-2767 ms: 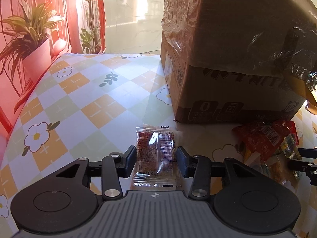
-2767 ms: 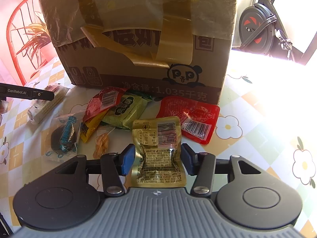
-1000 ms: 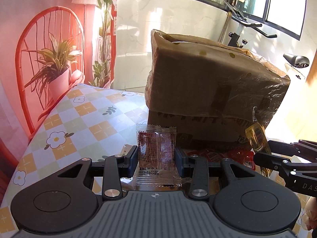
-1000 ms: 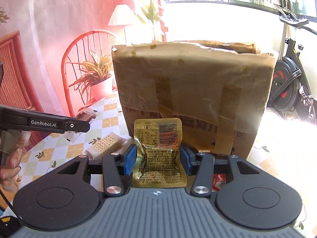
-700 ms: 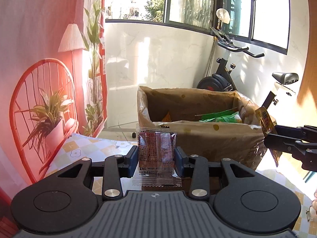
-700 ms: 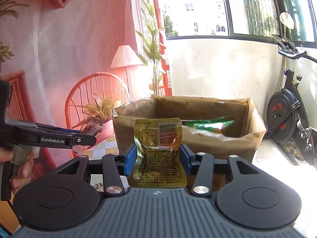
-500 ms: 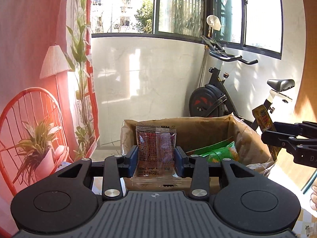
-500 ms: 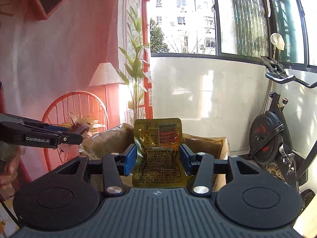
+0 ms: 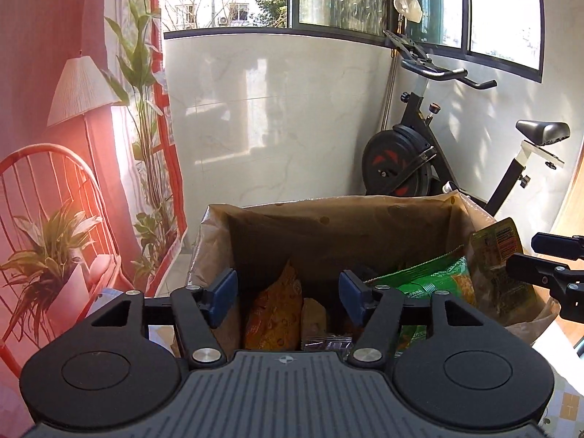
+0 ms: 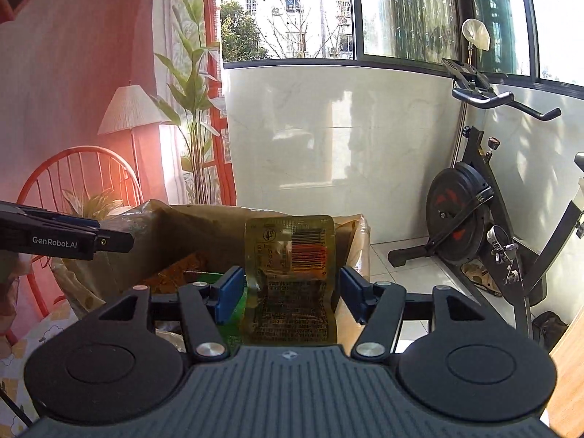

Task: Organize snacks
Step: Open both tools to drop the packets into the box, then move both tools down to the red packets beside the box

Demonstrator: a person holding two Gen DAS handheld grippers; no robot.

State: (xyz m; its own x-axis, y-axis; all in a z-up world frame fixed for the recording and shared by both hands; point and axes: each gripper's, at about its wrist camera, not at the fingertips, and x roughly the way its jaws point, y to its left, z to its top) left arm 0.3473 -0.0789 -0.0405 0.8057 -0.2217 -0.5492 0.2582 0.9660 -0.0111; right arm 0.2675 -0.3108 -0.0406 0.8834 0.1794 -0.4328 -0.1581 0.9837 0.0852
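Left tool (image 9: 288,288): jaws apart, just opened, nothing between the blue pads (image 9: 224,292); poised over the open mouth of the cardboard box (image 9: 328,226). Small clear-wrapped packet (image 9: 326,341): low, just ahead of the tool body, under the pads and touching neither; resting or falling, cannot tell. Right tool (image 10: 292,290): jaws likewise just opened, with the gold pouch (image 10: 292,273) upright between the pads, barcode side facing the camera, a sliver of gap on each side, so apparently unclamped; held above the near right edge of the box. Same pouch, from the left wrist view, at the right rim of the box beside the black fingers of the right tool. Box contents, near to far: orange packet (image 9: 273,306) standing on end, brownish packet (image 9: 314,314) just beside it, green bag (image 9: 430,277) leaning towards the right wall. Box walls covered in glossy brown tape. Table (image 9: 569,405): checked floral cloth, visible only at the corners. Left of the box: red wire chair (image 9: 54,189) with a potted plant (image 9: 43,255), then a lamp (image 9: 80,87) against the red wall. Beyond the box: exercise bike (image 9: 419,168), white marble-look wall, dark-framed window with trees and buildings outside.
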